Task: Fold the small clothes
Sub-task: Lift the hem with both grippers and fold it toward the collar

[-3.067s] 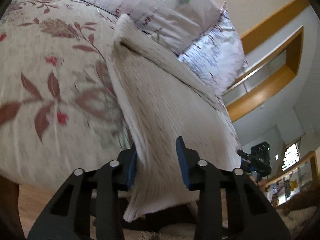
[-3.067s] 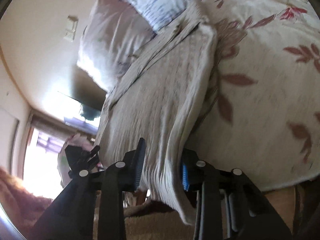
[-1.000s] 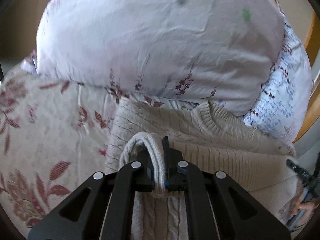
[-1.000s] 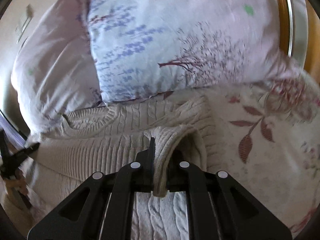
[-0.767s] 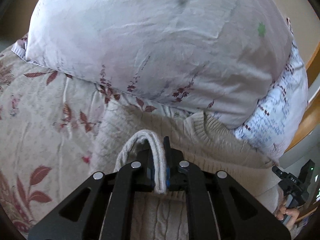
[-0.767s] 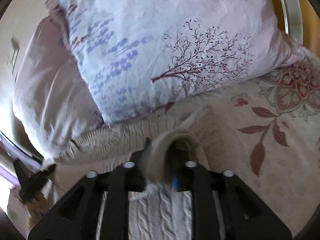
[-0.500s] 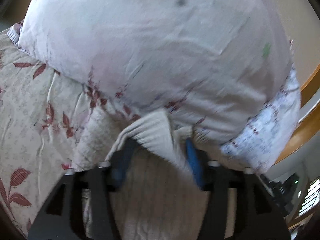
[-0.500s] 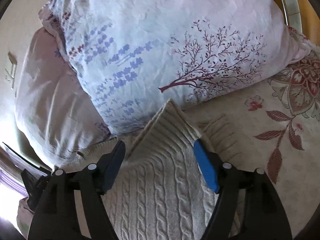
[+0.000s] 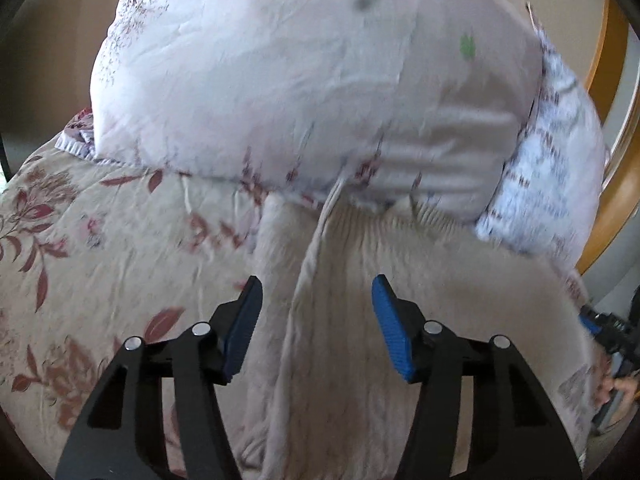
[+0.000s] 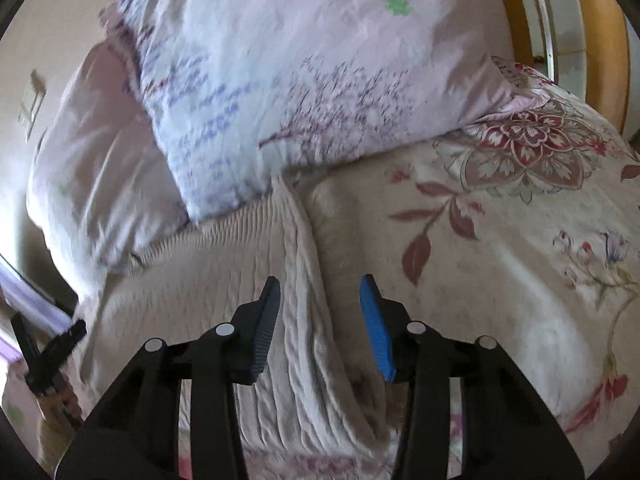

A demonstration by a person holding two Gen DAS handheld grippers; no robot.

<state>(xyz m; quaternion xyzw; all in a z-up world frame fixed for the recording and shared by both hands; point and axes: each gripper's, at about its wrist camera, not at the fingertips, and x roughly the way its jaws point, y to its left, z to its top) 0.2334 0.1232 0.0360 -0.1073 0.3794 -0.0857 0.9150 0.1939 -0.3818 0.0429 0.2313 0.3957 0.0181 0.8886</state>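
Note:
A cream cable-knit sweater (image 9: 360, 312) lies folded on the floral bedspread (image 9: 100, 248), its far edge against the pillows. My left gripper (image 9: 316, 300) hovers over the sweater's left folded edge; its jaws are closing, the blue pads (image 9: 390, 332) apart and pressing on nothing, with knit below and between them. In the right wrist view the same sweater (image 10: 200, 280) shows its right folded edge, a cable-knit ridge. My right gripper (image 10: 320, 300) stands over that ridge, jaws closing, pads clear of the cloth.
Two pale floral pillows (image 9: 312, 88) (image 10: 304, 80) rest at the head of the bed behind the sweater. A wooden headboard (image 10: 600, 40) curves at the right. The other gripper and a hand (image 9: 616, 360) appear at the left wrist view's right edge.
Both grippers were shut on sweater folds a second ago; they have let go, opened wide, and pulled back a little. The released folds now lie flat near the pillows.

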